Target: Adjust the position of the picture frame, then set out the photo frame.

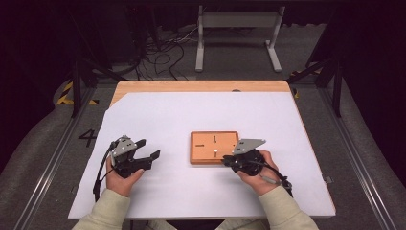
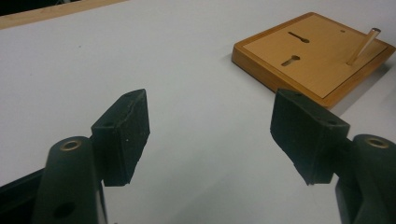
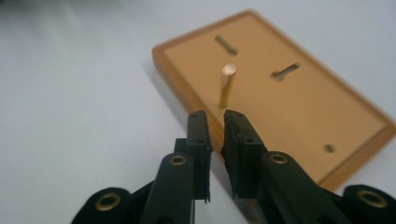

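High view shows the wooden board (image 1: 214,147) at the worktop (image 1: 191,110) centre with one peg (image 1: 216,152) standing at its 6 o'clock edge, right hand-held gripper (image 1: 229,161) barely parted and empty just beside it, left hand-held gripper (image 1: 147,149) wide apart and idle at 9 o'clock; insertion judged done, next move withdrawal.

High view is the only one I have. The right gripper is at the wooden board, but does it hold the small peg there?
Observer: No. In the right gripper view the peg stands free in the board, just beyond the right gripper.
Operator: Are its fingers closed?
Observer: Almost. A narrow gap shows between the fingers, with nothing in it.
Operator: And the left one?
Observer: The left gripper has its fingers wide apart over the white sheet, with nothing between them.
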Available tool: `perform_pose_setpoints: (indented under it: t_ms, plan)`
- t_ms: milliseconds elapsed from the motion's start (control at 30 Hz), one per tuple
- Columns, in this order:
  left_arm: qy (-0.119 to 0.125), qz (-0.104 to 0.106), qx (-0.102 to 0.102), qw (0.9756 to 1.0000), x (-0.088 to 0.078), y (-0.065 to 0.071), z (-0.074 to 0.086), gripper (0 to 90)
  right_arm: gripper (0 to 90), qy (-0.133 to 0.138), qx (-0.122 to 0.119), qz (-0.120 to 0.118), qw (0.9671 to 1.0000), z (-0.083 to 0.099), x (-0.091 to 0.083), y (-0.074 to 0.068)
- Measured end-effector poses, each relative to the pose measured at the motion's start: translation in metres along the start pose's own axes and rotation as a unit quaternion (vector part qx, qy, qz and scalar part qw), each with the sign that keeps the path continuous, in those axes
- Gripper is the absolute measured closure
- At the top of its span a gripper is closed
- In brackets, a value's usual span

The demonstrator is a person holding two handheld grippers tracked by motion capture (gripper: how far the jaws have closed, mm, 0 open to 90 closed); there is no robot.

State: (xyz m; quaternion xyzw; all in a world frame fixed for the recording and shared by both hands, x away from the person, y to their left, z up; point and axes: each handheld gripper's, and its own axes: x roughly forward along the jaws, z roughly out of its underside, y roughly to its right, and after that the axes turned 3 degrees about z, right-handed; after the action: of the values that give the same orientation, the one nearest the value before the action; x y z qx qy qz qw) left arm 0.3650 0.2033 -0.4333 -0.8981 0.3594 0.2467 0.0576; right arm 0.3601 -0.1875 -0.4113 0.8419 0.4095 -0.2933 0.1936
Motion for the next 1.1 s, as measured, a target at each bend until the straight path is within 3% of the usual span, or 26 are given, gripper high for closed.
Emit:
perform_pose_setpoints:
  t_ms: [33, 200, 267, 300, 533, 767, 900, 967, 1100]
  plan:
    - [-0.001, 0.004, 0.002, 1.0000, -0.001, 0.002, -0.003, 27.8, 78.3, 0.000, 0.000, 0.000, 1.0000, 0.000, 0.000, 0.000]
    - [0.006, 0.013, 0.019, 0.9997, -0.004, 0.012, -0.012, 26.2, 65.4, 0.068, 0.029, 0.014, 0.9971, -0.002, -0.036, 0.019]
    - [0.005, 0.017, 0.020, 0.9996, -0.004, 0.013, -0.013, 25.8, 63.5, 0.078, 0.033, 0.015, 0.9963, -0.001, -0.040, 0.021]
    - [0.004, 0.020, 0.018, 0.9996, -0.003, 0.014, -0.013, 25.6, 57.7, 0.090, 0.042, 0.025, 0.9947, 0.001, -0.048, 0.028]
    - [0.004, 0.022, 0.019, 0.9996, -0.001, 0.016, -0.017, 24.4, 48.9, 0.098, 0.065, 0.052, 0.9917, 0.012, -0.057, 0.046]
    - [0.000, 0.030, 0.036, 0.9989, 0.005, 0.028, -0.030, 22.8, 48.2, 0.101, 0.078, 0.061, 0.9899, 0.017, -0.061, 0.054]
    - [0.016, 0.057, 0.038, 0.9975, 0.015, 0.039, -0.041, 23.5, 47.3, 0.102, 0.083, 0.067, 0.9891, 0.019, -0.063, 0.056]
    - [0.015, 0.074, 0.034, 0.9966, 0.022, 0.044, -0.046, 23.6, 46.8, 0.104, 0.087, 0.069, 0.9883, 0.020, -0.065, 0.056]
    - [0.012, 0.094, 0.047, 0.9944, 0.036, 0.057, -0.056, 24.8, 46.4, 0.103, 0.091, 0.074, 0.9877, 0.024, -0.069, 0.056]
